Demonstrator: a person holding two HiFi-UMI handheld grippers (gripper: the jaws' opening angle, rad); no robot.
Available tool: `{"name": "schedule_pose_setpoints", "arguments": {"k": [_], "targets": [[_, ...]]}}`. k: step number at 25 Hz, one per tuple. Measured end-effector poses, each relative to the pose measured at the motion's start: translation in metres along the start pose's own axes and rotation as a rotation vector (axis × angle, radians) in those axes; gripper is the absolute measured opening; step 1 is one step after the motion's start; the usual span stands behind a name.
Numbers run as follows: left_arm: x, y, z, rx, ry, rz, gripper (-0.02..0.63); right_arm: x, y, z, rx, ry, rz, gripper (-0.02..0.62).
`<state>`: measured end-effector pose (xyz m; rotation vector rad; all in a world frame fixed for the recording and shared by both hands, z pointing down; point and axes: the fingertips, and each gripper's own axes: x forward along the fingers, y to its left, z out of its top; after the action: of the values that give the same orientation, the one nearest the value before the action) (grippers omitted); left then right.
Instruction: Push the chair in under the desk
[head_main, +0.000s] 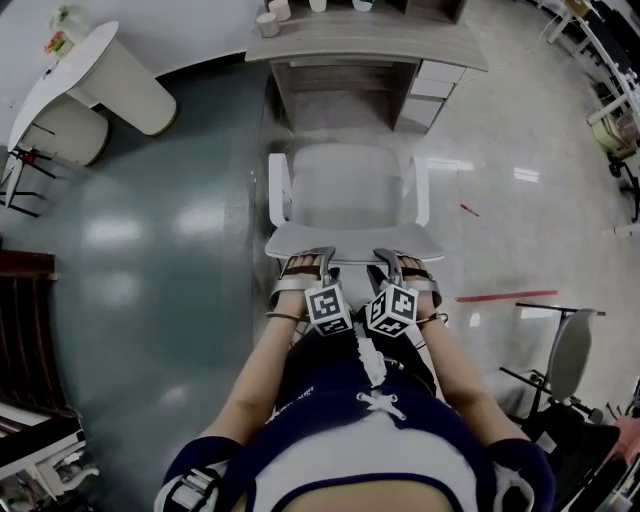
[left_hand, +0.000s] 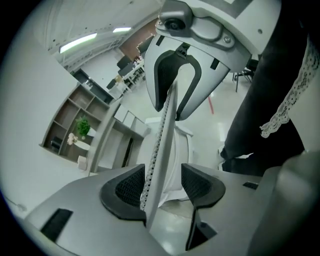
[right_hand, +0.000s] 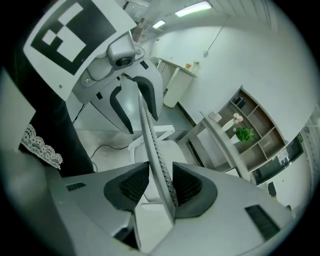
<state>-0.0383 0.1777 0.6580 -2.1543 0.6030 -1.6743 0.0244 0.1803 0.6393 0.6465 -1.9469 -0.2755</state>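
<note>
Shiny grey floor (head_main: 150, 260); right gripper (head_main: 390, 258) is clamping the thin mesh back of the white chair (head_main: 345, 185), left gripper (head_main: 318, 258) is gaping loosely around it.

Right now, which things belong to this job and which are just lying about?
Job: chair, its back between the jaws of the left gripper and the right gripper; desk ahead of it.
Lying about: round table, other chair, cups on the desk, red tape.
</note>
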Motion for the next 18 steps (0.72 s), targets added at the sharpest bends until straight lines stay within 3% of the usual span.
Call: {"name": "schedule_pose_setpoints", "arguments": {"k": [3, 5, 6, 8, 18], "targets": [[0.006, 0.003, 0.0, 0.005, -0.024, 0.058, 0.229, 0.002, 0.001, -0.001, 0.004, -0.044, -0.032, 0.115], [0.006, 0.008, 0.003, -0.049, -0.067, 0.097, 0.219, 0.002, 0.001, -0.001, -0.008, -0.058, -0.054, 0.117], [0.004, 0.011, 0.005, -0.084, -0.093, 0.105, 0.175, 0.003, 0.0, -0.002, -0.013, -0.062, -0.062, 0.118], [-0.001, 0.015, 0.007, -0.113, -0.125, 0.105, 0.178, 0.003, 0.0, -0.002, -0.016, -0.062, -0.059, 0.127], [-0.005, 0.019, 0.01, -0.066, -0.196, 0.133, 0.176, 0.004, -0.005, -0.003, -0.005, -0.048, -0.038, 0.129]]}}
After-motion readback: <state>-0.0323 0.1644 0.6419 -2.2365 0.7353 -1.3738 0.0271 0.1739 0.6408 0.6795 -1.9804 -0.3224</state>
